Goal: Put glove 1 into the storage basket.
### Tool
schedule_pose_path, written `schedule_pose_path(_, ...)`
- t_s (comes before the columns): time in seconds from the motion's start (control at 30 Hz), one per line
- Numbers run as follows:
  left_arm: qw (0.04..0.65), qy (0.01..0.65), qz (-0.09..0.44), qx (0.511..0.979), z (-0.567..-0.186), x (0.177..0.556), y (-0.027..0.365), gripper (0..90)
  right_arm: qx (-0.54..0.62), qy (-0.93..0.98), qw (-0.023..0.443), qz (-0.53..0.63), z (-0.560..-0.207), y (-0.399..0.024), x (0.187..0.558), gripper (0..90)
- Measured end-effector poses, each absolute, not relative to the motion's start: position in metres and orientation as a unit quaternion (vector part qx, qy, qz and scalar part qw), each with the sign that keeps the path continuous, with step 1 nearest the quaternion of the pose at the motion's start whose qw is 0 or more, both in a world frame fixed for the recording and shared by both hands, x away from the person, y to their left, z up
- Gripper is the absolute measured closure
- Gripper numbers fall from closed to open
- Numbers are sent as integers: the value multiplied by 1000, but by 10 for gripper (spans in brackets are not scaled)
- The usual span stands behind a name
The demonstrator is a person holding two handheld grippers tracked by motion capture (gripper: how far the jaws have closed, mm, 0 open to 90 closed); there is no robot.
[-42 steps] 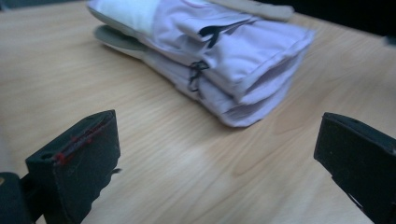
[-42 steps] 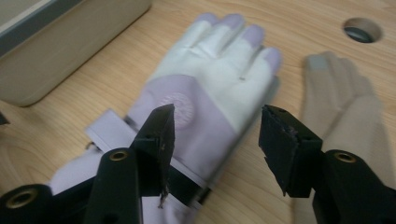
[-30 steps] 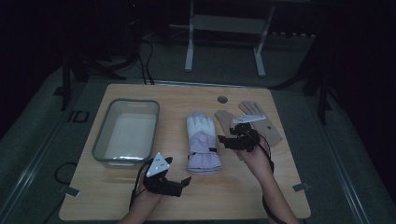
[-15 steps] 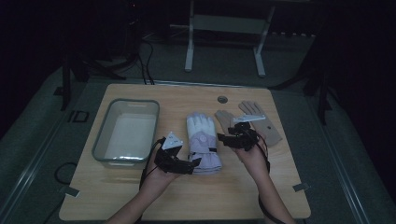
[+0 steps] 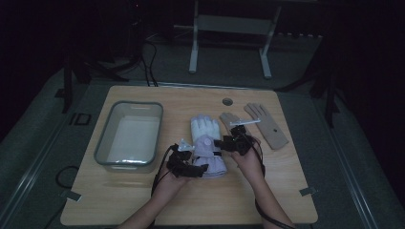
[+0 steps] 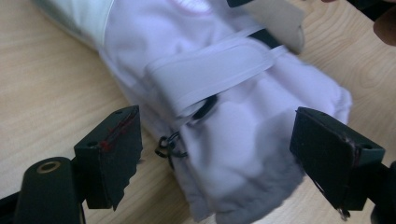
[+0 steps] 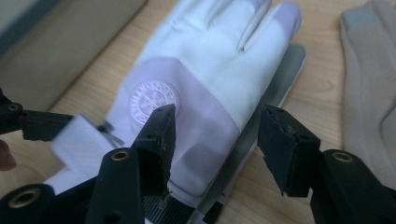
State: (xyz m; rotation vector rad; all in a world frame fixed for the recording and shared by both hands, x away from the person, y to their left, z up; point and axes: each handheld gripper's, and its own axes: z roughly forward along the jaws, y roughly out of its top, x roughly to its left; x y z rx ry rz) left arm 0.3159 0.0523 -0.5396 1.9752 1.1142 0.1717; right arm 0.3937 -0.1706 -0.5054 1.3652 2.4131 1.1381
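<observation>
on the wooden table (image 5: 286, 186), beside the grey bin (image 5: 129, 136), the white glove (image 5: 206, 143) could bunch or slip if the closing left gripper (image 6: 217, 149) and right gripper (image 7: 212, 140), both still spread, snag only its cuff edge.

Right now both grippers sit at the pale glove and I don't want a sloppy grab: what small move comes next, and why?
Probably ease the left gripper forward and finish closing. Its jaws have just been closing and straddle the lavender glove's cuff, but the pads don't press it yet. The right gripper likewise stands open over the glove's edge, so neither has a hold.
</observation>
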Motion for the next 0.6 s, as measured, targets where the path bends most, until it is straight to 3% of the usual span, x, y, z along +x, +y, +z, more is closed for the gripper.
schedule_pose_path(0.17, 407, 455, 58, 790, -550, 320, 54, 211, 465, 816, 49, 340, -525, -167, 395, 455)
schedule_pose_path(0.33, 404, 455, 34, 793, -561, 323, 58, 235, 492, 811, -10, 316, -537, -169, 402, 428)
schedule_pose_path(0.47, 406, 445, 13, 798, -563, 325, 58, 367, 482, 814, -33, 322, -540, -170, 405, 537)
schedule_pose_path(0.6, 414, 436, -1, 799, -566, 326, 61, 439, 483, 812, -46, 326, -543, -172, 406, 587)
